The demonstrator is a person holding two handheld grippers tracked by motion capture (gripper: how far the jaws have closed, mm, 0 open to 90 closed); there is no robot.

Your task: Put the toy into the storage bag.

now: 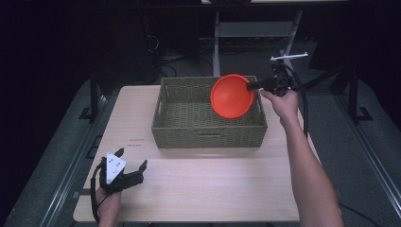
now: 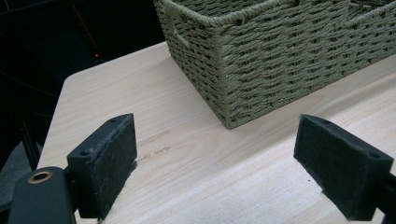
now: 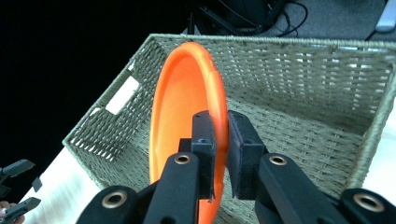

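We see a rectangular olive-green woven basket (image 1: 208,127) standing on the pale wooden counter (image 1: 198,184), toward its far side. The woven floor of the basket lies bare where we can see it; the round orange plastic plate (image 1: 231,96) hangs above its right half, held in the air and not resting on the weave, as far as we can tell.

The right gripper (image 1: 253,85) reaches in from beside the right end of the basket, and its two black jaws are closed tight on the rim of the plate. In the right gripper view (image 3: 223,154) we see one padded jaw on the hollow inner face and the other on the back, with the orange rim pinched between them.

The left gripper (image 1: 130,163) sits near the front left corner of the counter, well apart from the basket. Its jaws stand wide apart with nothing between them; in the left gripper view (image 2: 215,163) we see bare wood between the pads and a corner of the basket beyond.

The plate stands on edge, nearly upright. Its hollow face points toward the left and front of the counter, and its flat disc runs roughly top to bottom, with the lower edge dipping below the rim of the basket.
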